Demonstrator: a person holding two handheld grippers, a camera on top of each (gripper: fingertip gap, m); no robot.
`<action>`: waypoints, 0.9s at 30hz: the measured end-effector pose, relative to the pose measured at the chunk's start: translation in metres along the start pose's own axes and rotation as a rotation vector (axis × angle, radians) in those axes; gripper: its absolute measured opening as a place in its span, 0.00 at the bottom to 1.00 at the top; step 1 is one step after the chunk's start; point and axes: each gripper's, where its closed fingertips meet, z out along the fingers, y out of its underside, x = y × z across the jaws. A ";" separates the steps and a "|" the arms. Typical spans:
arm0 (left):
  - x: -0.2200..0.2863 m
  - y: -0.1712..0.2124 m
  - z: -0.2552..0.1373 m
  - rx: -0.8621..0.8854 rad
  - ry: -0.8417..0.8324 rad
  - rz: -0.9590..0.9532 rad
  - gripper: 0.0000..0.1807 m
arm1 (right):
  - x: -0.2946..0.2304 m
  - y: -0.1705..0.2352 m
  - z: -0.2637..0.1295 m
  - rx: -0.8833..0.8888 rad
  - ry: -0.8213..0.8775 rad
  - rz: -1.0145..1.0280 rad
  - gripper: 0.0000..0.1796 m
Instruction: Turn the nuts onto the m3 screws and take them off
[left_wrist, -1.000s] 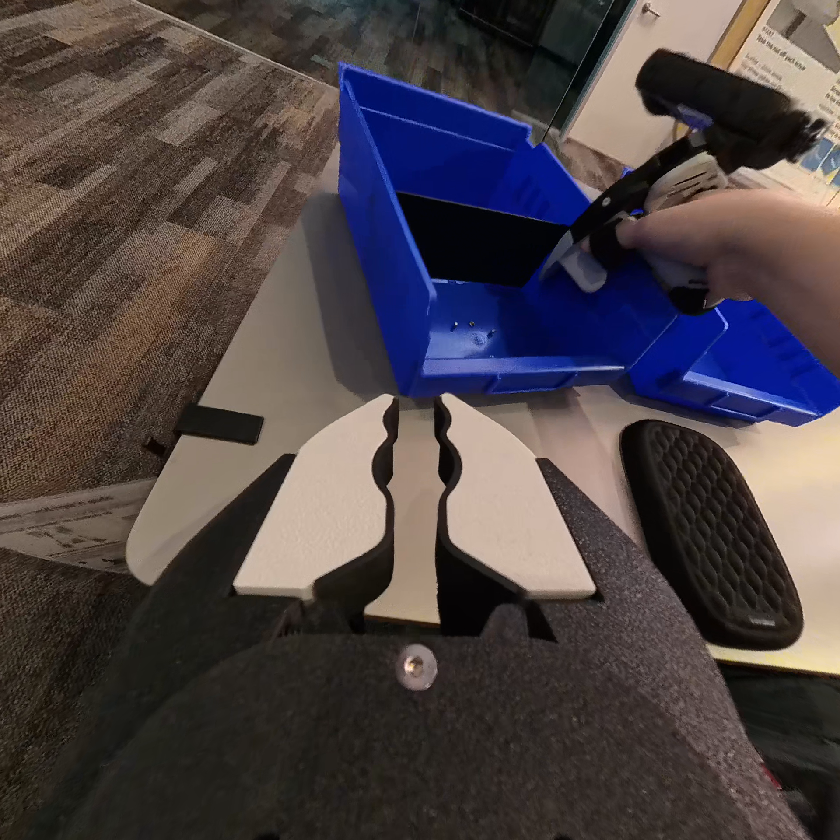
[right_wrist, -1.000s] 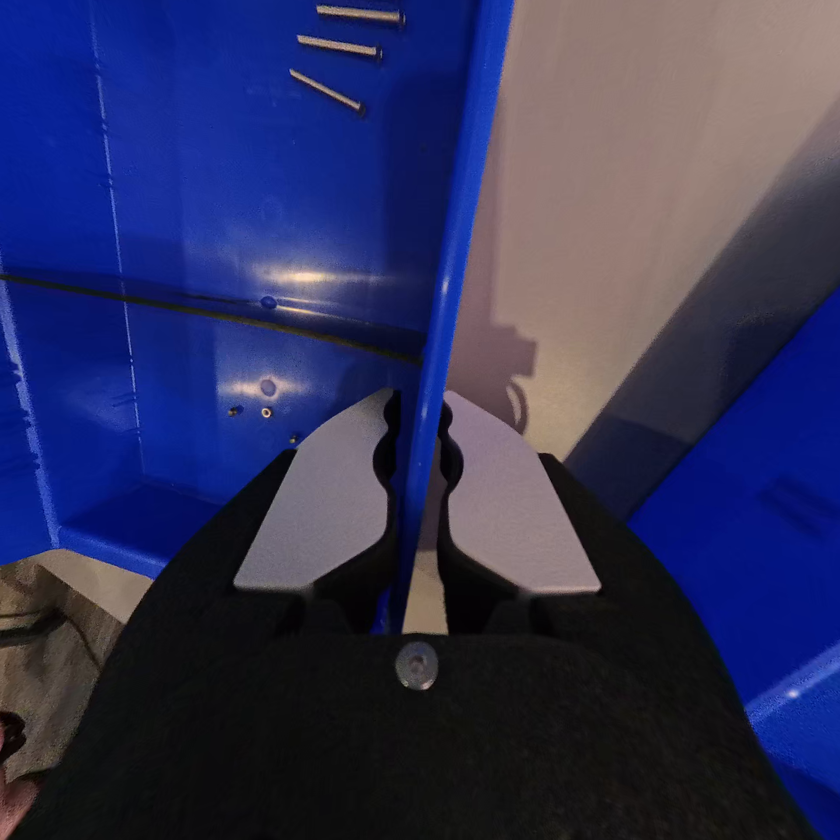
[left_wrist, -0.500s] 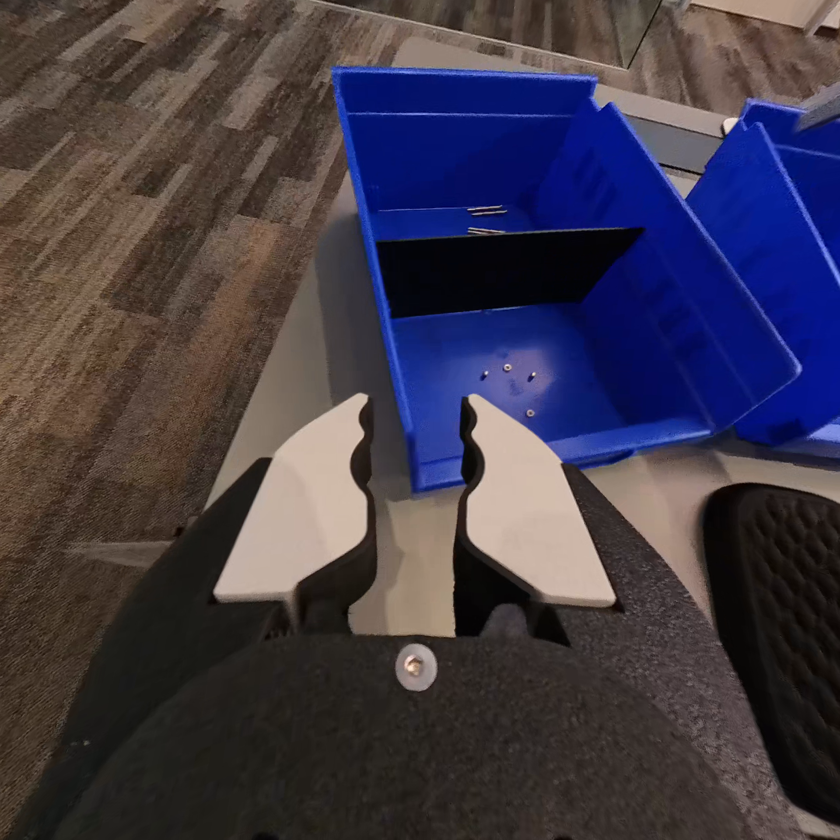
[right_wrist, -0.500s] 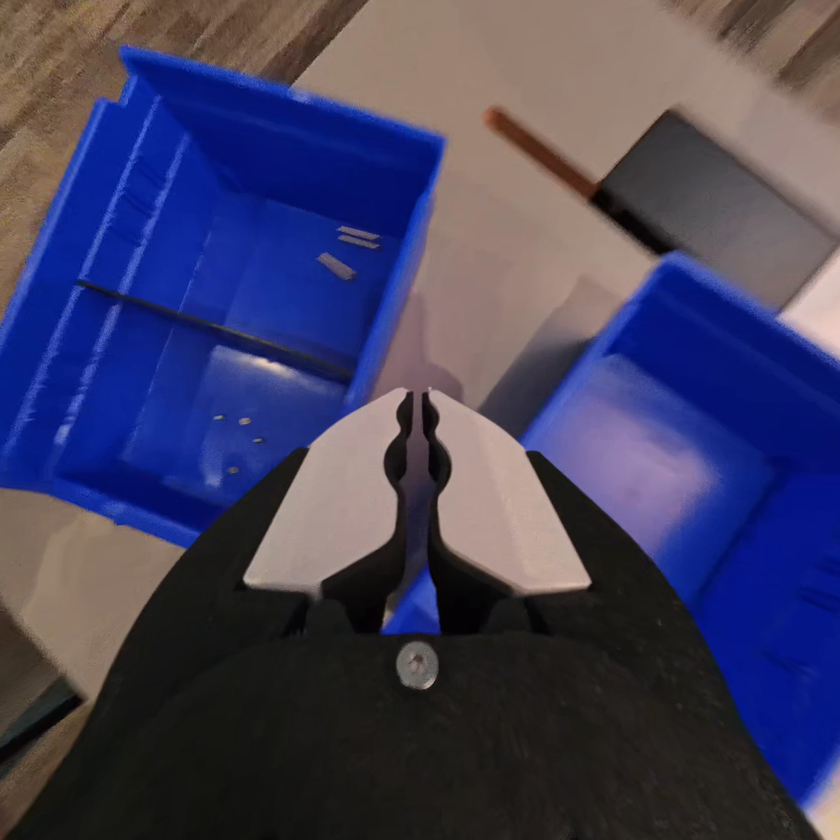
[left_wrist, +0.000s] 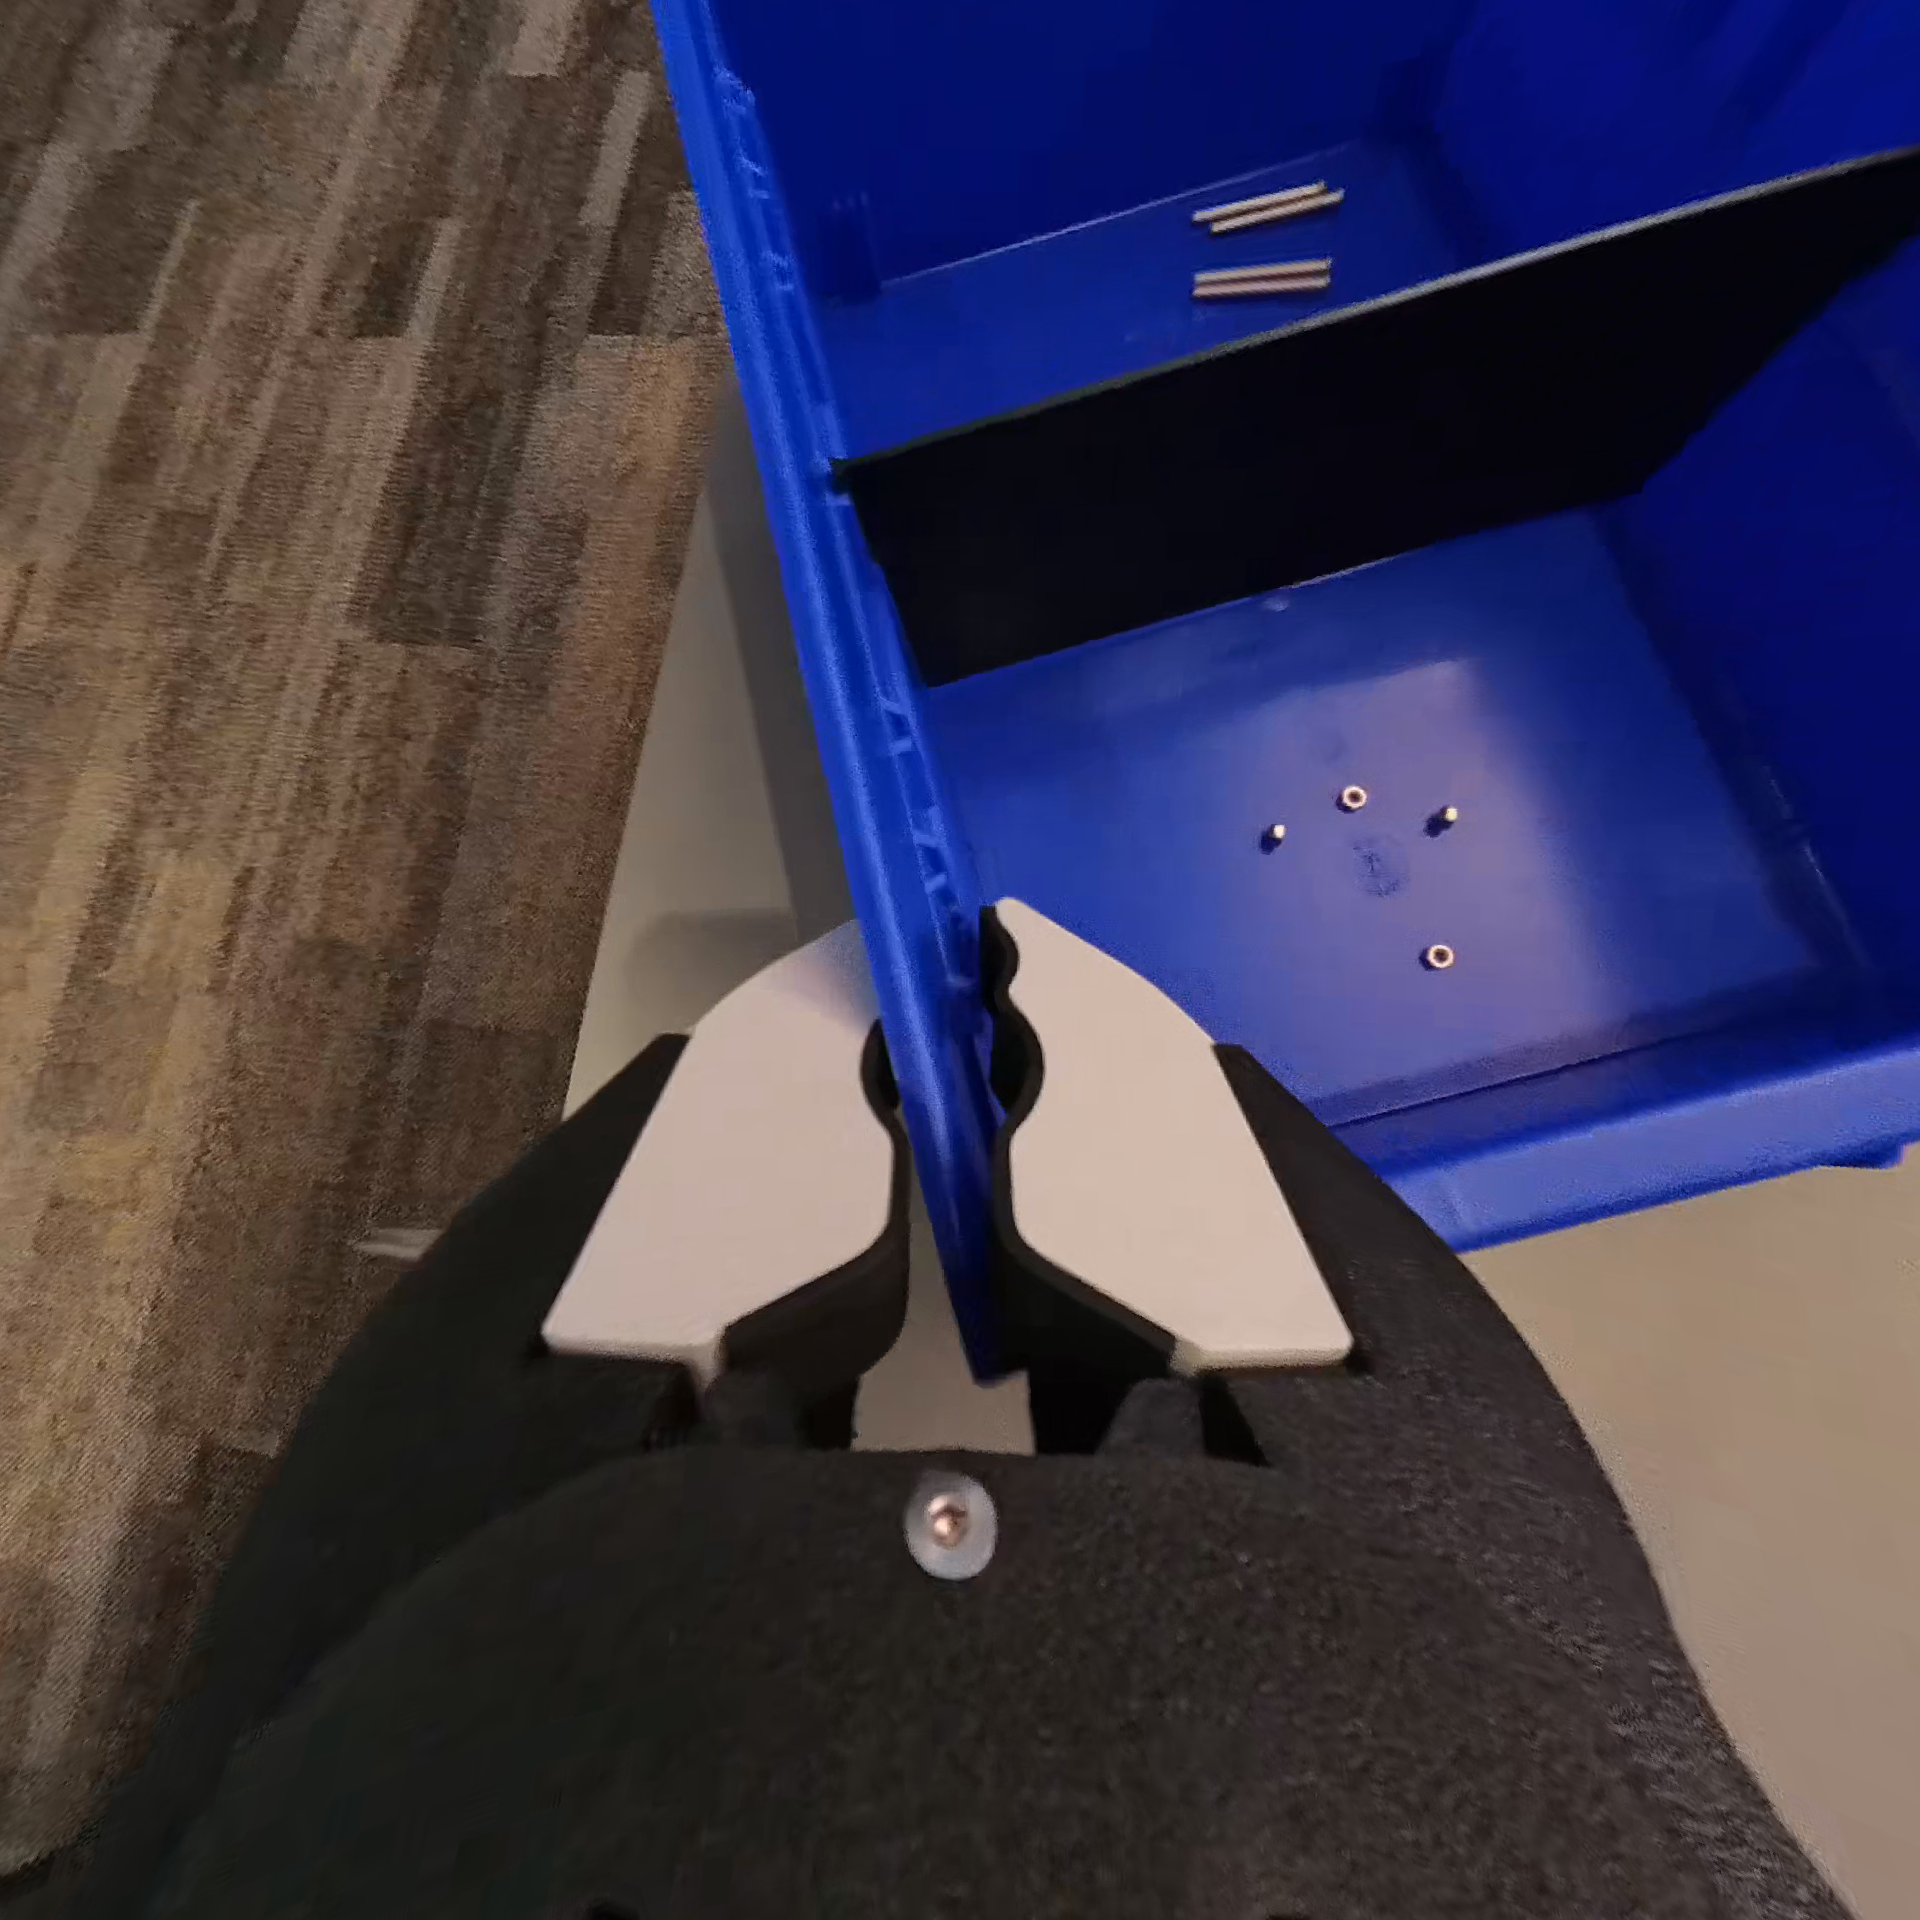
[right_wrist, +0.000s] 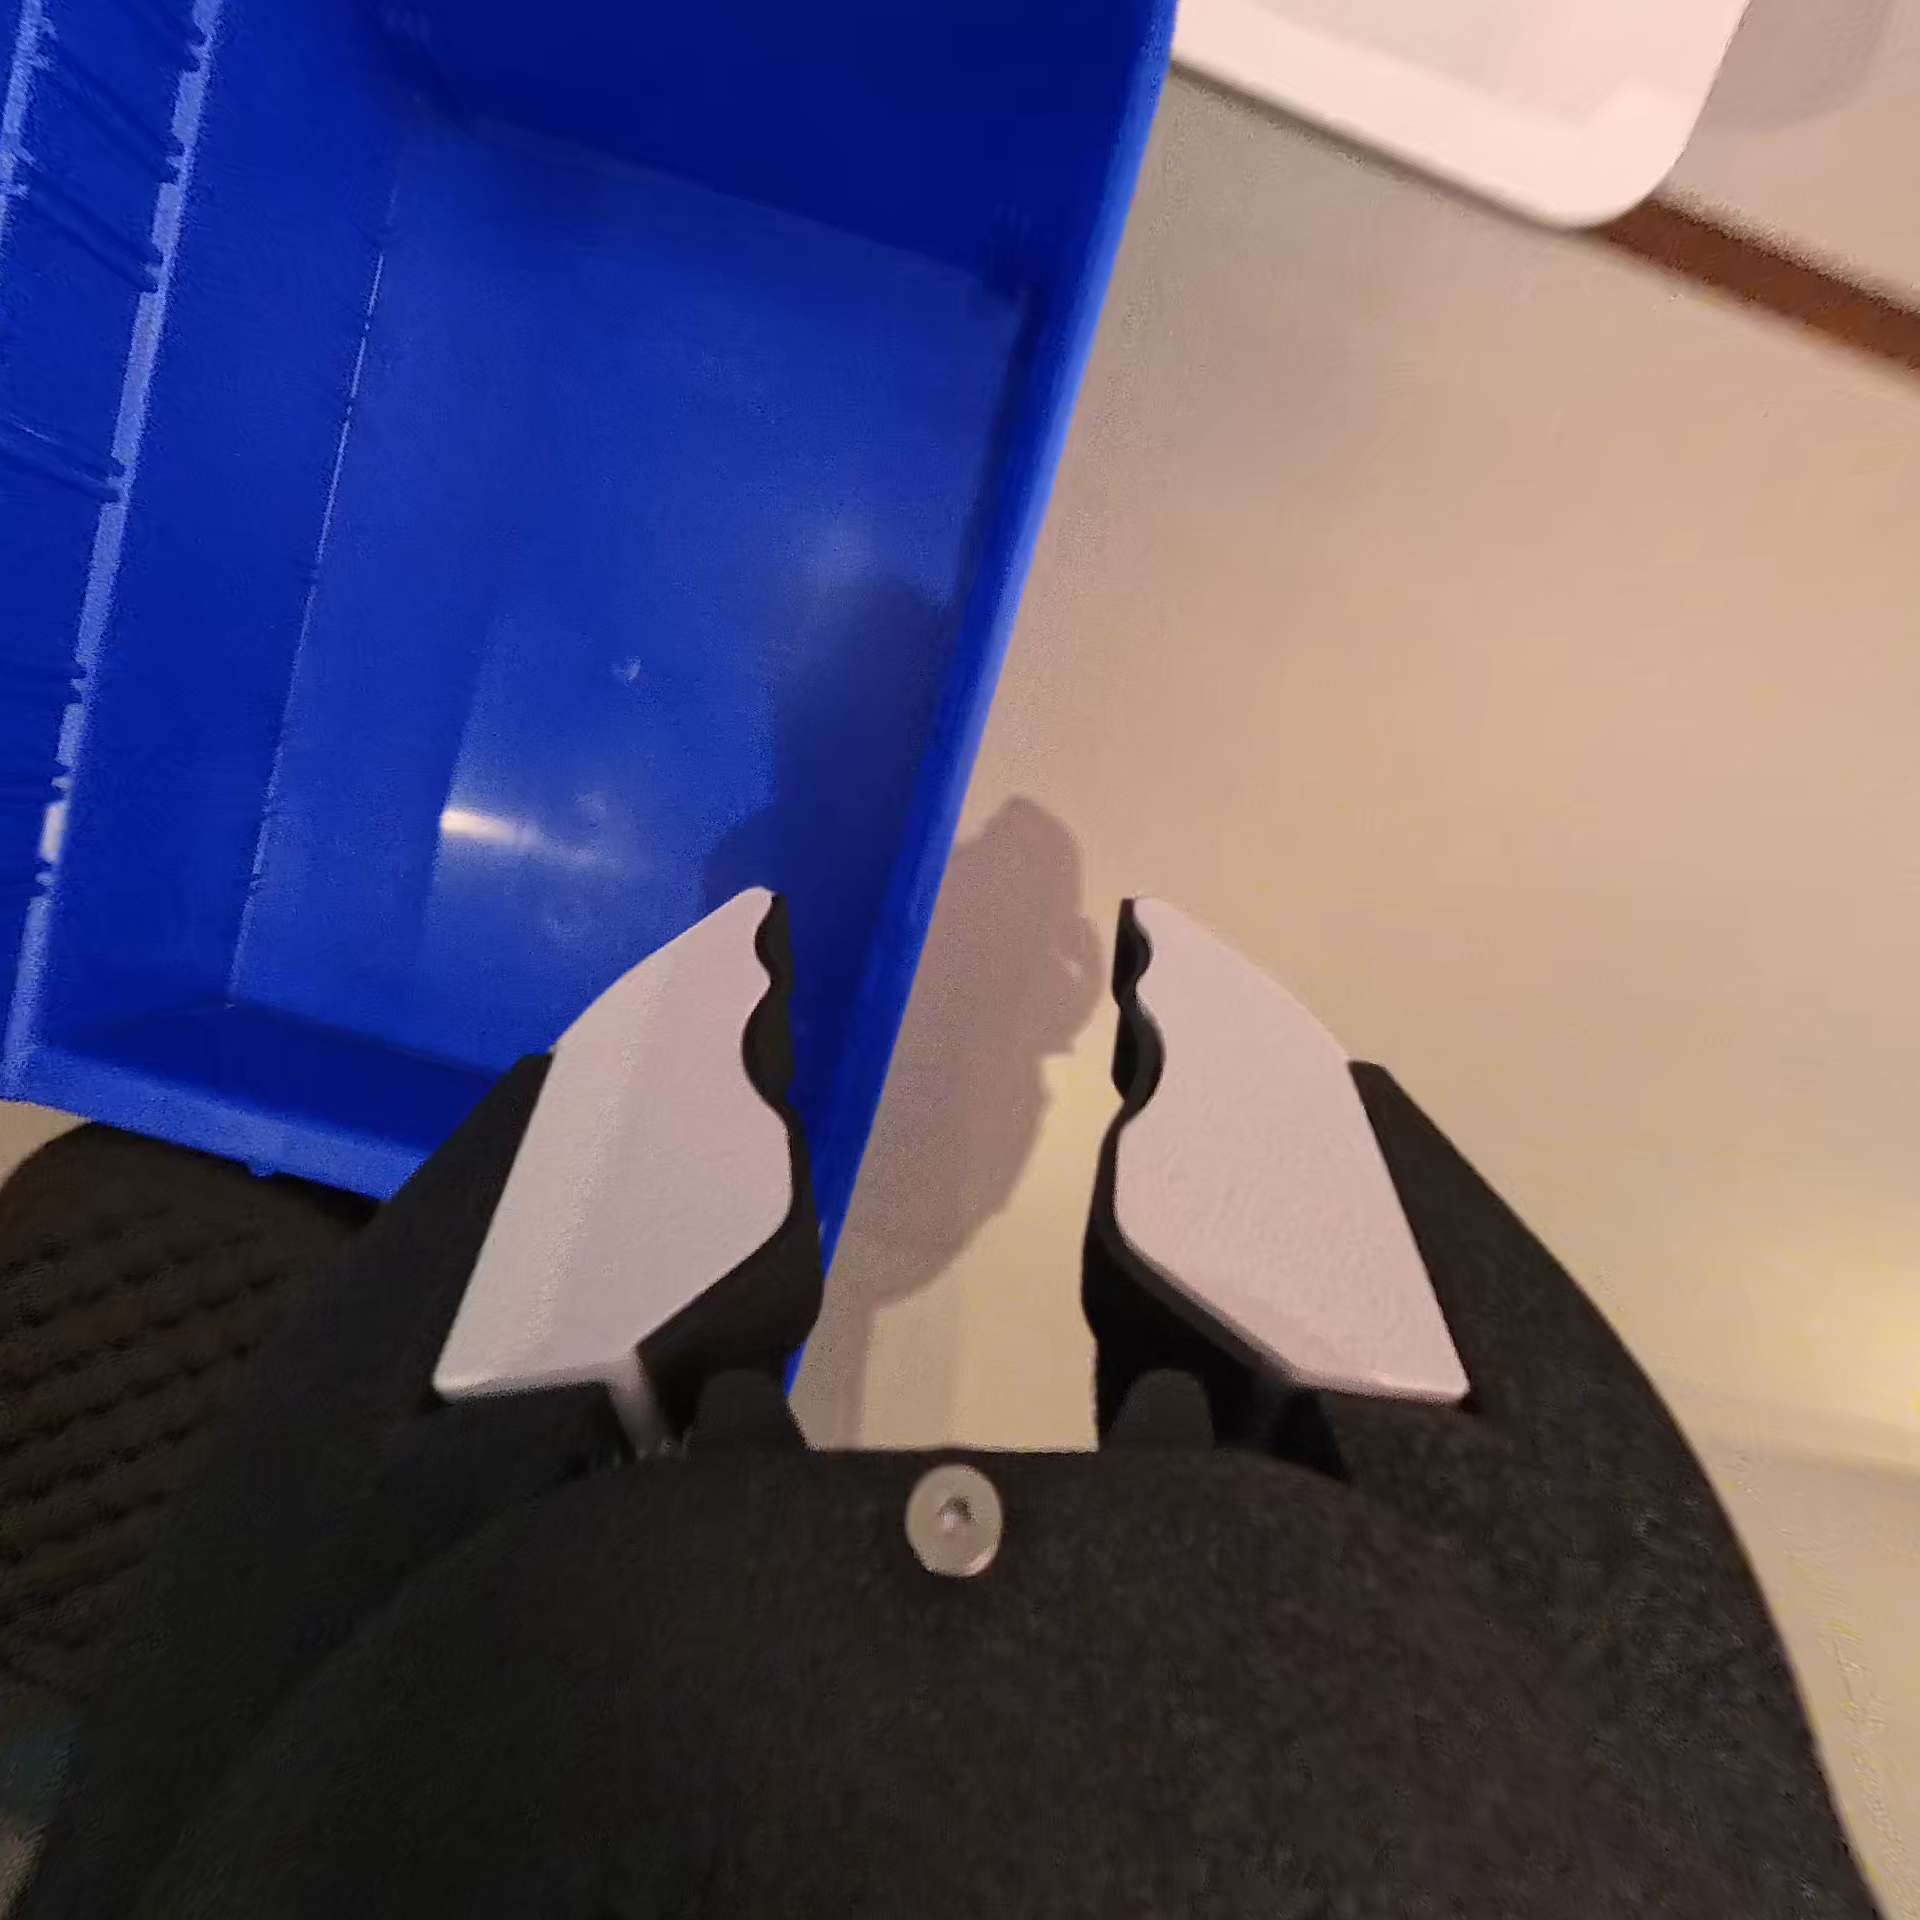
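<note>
A blue bin with a black divider fills the left wrist view. Several small nuts lie on the floor of its near compartment. Thin screws lie in the far compartment. My left gripper is shut on the bin's left wall near its front corner. In the right wrist view my right gripper is open and straddles the right wall of a second blue bin. Its left finger is inside the bin and its right finger is over the table. This bin's floor shows no parts.
The bins stand on a beige table. Its left edge drops to patterned carpet. A white object lies at the far right. A black mesh pad lies in front of the second bin. One gripper's finger ends stand about 50 cm off the other's. The white object sits 25 cm or so from the ends of my right fingers.
My left gripper moved forward and closed on the divided bin's left wall. My right gripper moved over to the second bin and opened around its right wall.
</note>
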 end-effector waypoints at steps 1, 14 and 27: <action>-0.001 -0.002 0.003 -0.003 0.009 0.002 0.05 | -0.003 0.007 0.005 -0.010 -0.042 0.037 0.33; -0.011 -0.027 0.030 -0.036 0.111 0.174 0.04 | -0.022 0.055 0.051 -0.244 -0.049 0.009 0.07; -0.029 -0.040 0.045 -0.043 0.199 0.215 0.04 | -0.013 0.053 0.052 -0.308 -0.009 -0.020 0.11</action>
